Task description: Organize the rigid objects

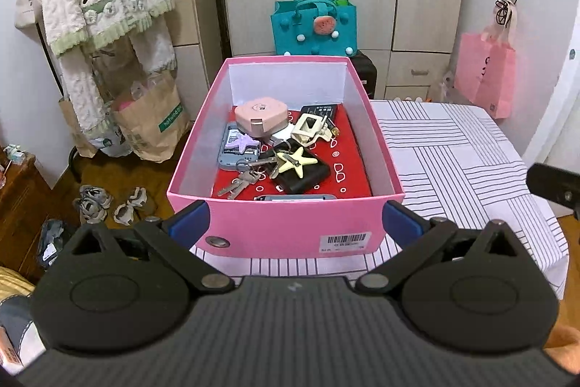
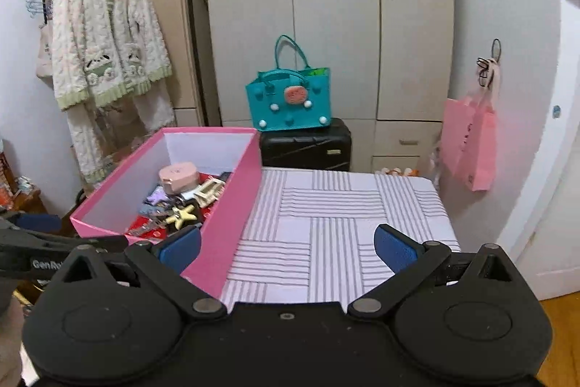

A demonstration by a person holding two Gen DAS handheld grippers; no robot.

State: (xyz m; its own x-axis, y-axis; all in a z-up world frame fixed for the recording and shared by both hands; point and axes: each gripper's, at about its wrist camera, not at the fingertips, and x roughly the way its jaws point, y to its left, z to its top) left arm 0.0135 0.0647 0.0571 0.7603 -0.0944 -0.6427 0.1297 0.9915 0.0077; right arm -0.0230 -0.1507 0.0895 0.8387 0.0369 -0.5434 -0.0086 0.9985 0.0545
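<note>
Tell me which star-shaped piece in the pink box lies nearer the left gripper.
The yellow star, lying on the black case. The purple star sits farther back on the grey phone.

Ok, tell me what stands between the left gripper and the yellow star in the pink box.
The box's near wall stands between the open left gripper and the yellow star. The pink box is open on top, so nothing visible blocks a reach from above. The star lies on a black wallet, touching the keys.
</note>
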